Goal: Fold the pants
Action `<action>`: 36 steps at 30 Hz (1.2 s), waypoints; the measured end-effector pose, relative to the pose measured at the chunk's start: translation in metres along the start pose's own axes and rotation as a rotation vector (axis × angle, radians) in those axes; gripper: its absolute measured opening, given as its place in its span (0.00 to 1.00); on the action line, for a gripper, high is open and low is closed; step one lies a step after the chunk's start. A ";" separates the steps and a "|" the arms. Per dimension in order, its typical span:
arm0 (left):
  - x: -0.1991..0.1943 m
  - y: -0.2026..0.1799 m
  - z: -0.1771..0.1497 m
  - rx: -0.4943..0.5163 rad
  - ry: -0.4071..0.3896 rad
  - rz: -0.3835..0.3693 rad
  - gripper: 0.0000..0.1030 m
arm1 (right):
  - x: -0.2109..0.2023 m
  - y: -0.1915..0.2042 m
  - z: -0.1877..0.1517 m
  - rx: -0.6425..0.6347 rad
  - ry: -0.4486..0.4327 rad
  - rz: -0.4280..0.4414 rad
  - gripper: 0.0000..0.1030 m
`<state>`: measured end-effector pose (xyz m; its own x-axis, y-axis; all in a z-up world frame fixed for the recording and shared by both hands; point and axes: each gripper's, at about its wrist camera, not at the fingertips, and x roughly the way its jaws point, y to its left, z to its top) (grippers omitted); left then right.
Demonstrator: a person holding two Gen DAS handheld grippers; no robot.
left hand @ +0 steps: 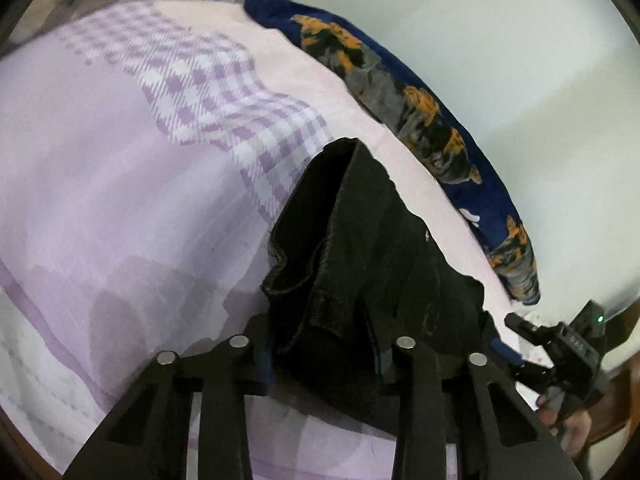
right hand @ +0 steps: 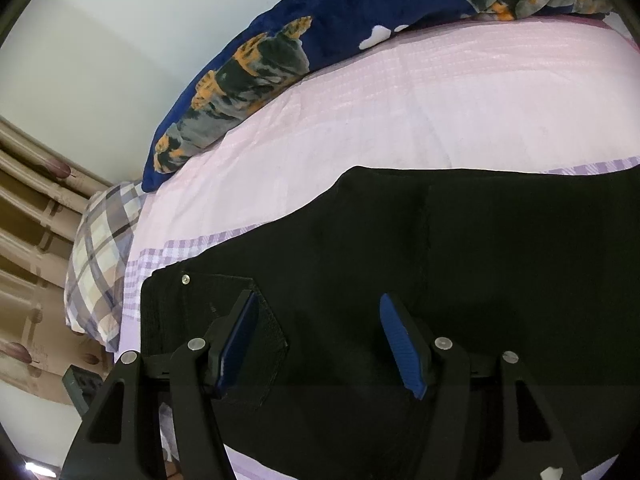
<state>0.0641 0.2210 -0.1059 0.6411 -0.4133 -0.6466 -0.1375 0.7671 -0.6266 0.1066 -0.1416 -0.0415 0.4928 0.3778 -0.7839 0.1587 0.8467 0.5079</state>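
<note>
Black pants (right hand: pixel 420 240) lie on the pink and lilac bed sheet (right hand: pixel 400 100), waist end with a back pocket (right hand: pixel 264 340) and a rivet at the left. My right gripper (right hand: pixel 320 340) is open just above the pants, its blue pads (right hand: pixel 400 344) spread over the pocket area, holding nothing. In the left wrist view the pants (left hand: pixel 360 240) are bunched and lifted between the jaws of my left gripper (left hand: pixel 324 356); its fingertips are hidden by the cloth. The right gripper (left hand: pixel 560 344) shows at the right edge there.
A navy blanket with orange and grey print (right hand: pixel 320 40) lies along the far bed edge by the white wall (left hand: pixel 500 40). A plaid pillow (right hand: pixel 104 256) sits at the bed's left end, with curtains (right hand: pixel 32 220) behind. A checked lilac patch (left hand: pixel 208 92) marks the sheet.
</note>
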 end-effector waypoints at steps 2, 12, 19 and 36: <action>-0.002 -0.007 0.000 0.038 -0.009 0.022 0.29 | -0.004 -0.002 -0.001 0.005 -0.007 0.003 0.59; -0.006 -0.053 -0.003 0.270 -0.033 0.191 0.26 | -0.031 -0.018 -0.012 0.037 -0.045 -0.008 0.59; -0.011 -0.092 -0.008 0.429 -0.056 0.238 0.25 | -0.054 -0.041 -0.021 0.077 -0.076 0.014 0.60; -0.020 -0.201 -0.031 0.635 -0.077 0.075 0.24 | -0.105 -0.094 -0.033 0.174 -0.178 0.040 0.60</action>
<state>0.0554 0.0600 0.0197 0.7028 -0.3287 -0.6309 0.2745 0.9435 -0.1857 0.0113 -0.2489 -0.0186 0.6419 0.3247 -0.6946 0.2732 0.7496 0.6028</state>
